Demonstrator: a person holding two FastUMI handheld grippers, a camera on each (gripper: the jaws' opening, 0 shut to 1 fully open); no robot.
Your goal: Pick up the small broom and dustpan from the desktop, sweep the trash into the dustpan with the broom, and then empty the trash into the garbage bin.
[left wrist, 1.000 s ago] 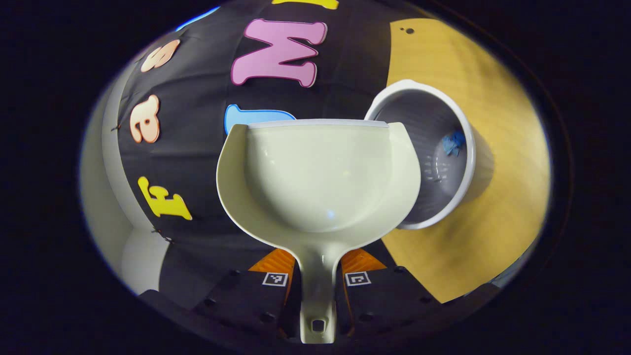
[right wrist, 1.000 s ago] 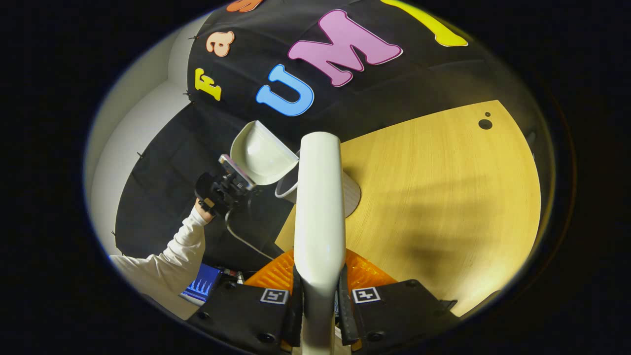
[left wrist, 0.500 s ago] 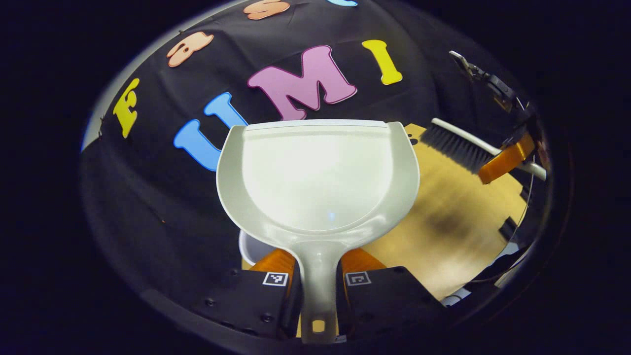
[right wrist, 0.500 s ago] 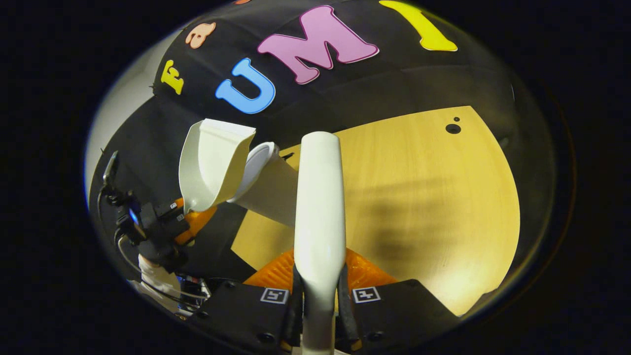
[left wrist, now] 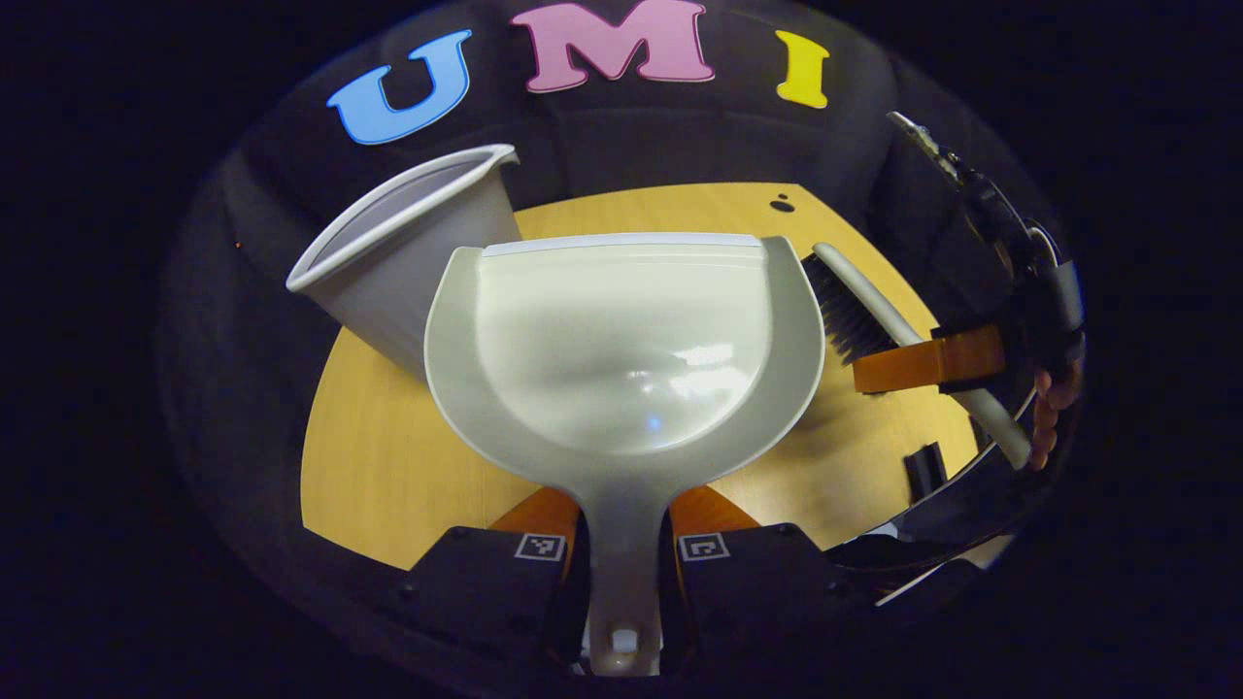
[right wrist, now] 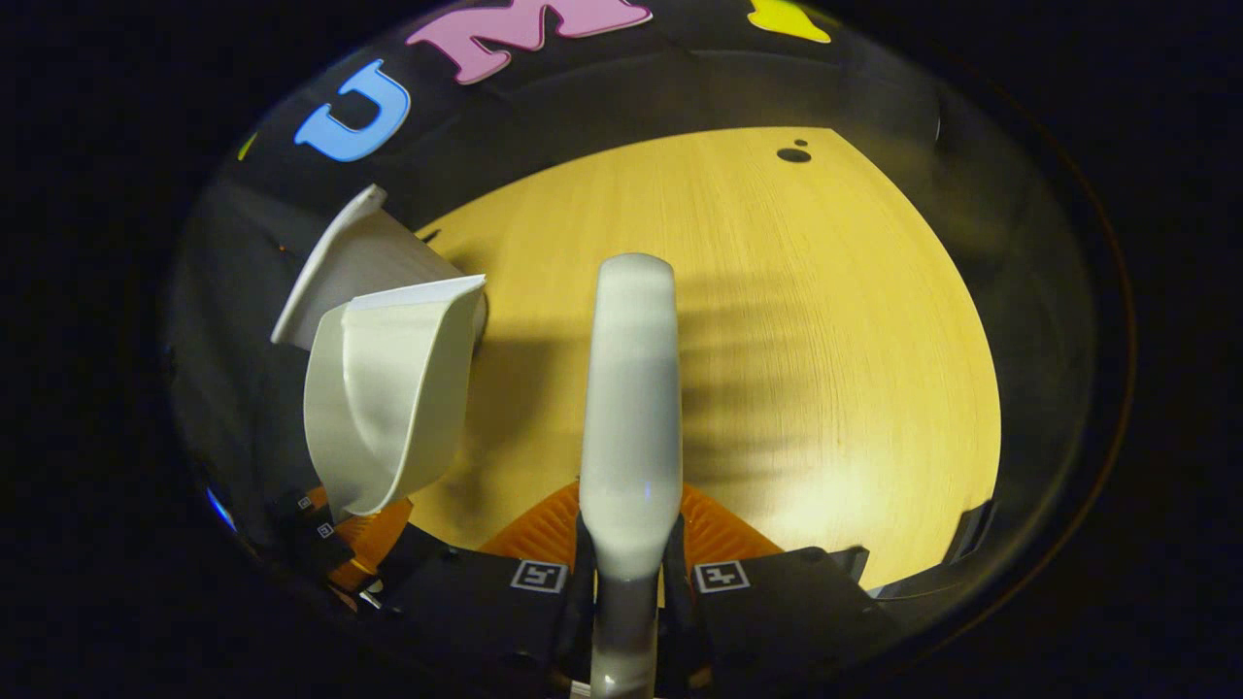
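With the left hand-held gripper [left wrist: 621, 568] clamped on the empty dustpan [left wrist: 621, 340] ahead of it, beside the garbage bin [left wrist: 408, 252], and the right hand-held gripper [right wrist: 626, 582] clamped on the broom [right wrist: 631, 388], the desk [right wrist: 825, 340] looks swept and the task seems nearly done.

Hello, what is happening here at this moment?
A person holds a gripper in each hand over a wooden desktop. The left gripper clamps the handle of the dustpan, whose pan looks empty. The right gripper clamps the handle of the small broom. The garbage bin stands at the far left of the desktop, just behind the dustpan.
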